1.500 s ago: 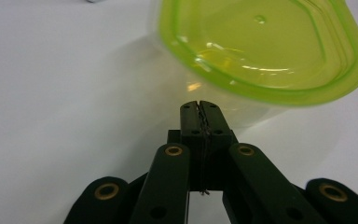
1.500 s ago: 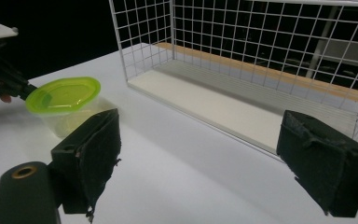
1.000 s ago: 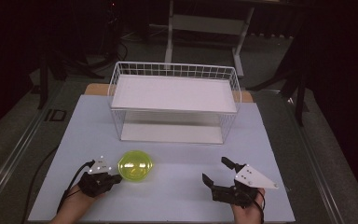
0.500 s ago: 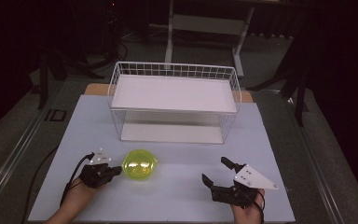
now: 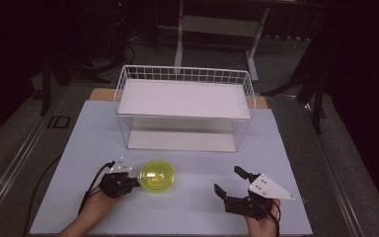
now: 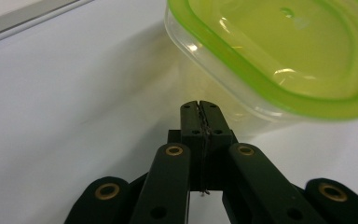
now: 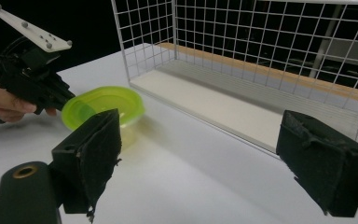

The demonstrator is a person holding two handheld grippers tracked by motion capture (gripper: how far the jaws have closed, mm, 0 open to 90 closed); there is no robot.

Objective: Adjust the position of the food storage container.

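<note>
Two grippers sit at the near edge of the white tabletop [image 5: 79, 148], one in each hand. The right gripper [image 5: 232, 183] is near right, its jaws spread wide with nothing between them; the right gripper view shows the two padded jaws far apart over bare tabletop. The left gripper [image 5: 134, 181] is near left, its jaws pressed together with no gap, the tips just beside the near left wall of the one container [image 5: 157, 176] on the tabletop; whether they touch it I cannot tell. That container is a single clear tub with a yellow-green lid, lying left of centre, between the two grippers and nearer the left one. In the left gripper view the tub [image 6: 279, 60] rises right behind the closed tips.

Farther back, at the middle of the tabletop, stands one white wire basket [image 5: 123, 89], with two white flat levels, one at its floor and one higher up.
</note>
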